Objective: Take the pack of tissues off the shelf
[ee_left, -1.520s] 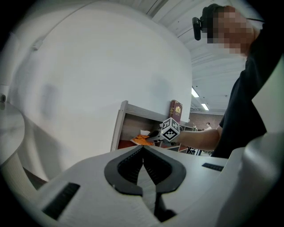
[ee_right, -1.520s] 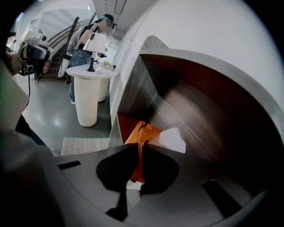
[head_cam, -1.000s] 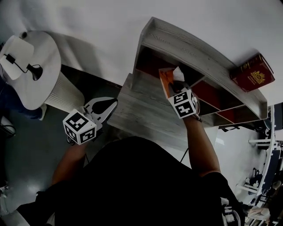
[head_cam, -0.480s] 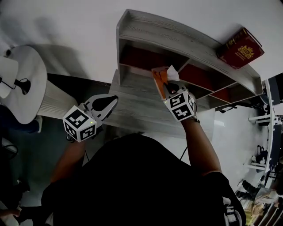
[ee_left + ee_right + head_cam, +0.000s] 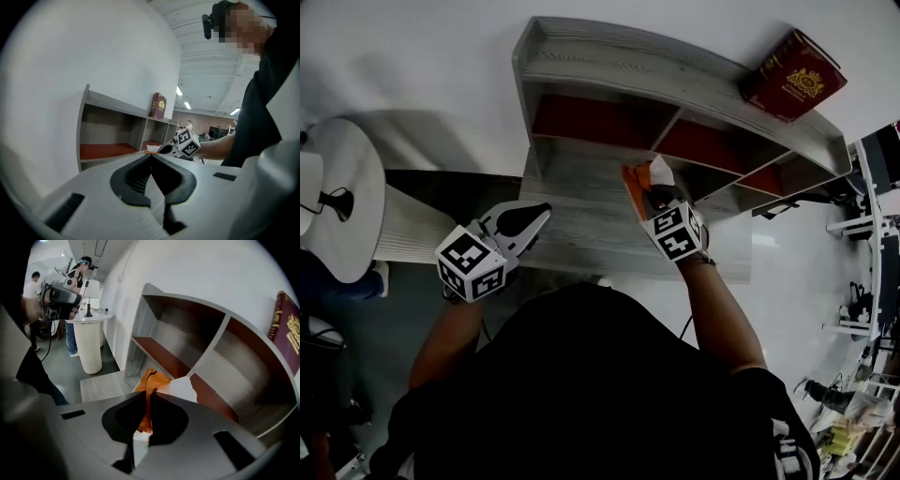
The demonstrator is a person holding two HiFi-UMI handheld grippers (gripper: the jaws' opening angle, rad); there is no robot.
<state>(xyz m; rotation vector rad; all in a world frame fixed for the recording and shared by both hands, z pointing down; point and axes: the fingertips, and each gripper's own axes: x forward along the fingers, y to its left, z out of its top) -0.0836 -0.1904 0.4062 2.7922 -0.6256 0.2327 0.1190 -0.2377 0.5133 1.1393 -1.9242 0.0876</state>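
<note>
I am facing the grey shelf (image 5: 609,66), which is standing against the white wall with a grey board (image 5: 581,225) lying at its foot and a red book (image 5: 792,77) leaning on top. My left gripper (image 5: 542,211) is hovering over the board's near edge, jaws together on nothing. My right gripper (image 5: 147,401) is pinching the orange pack of tissues (image 5: 152,380) tight, holding it just outside the lower compartments, with a white tissue (image 5: 183,389) sticking out of it.
</note>
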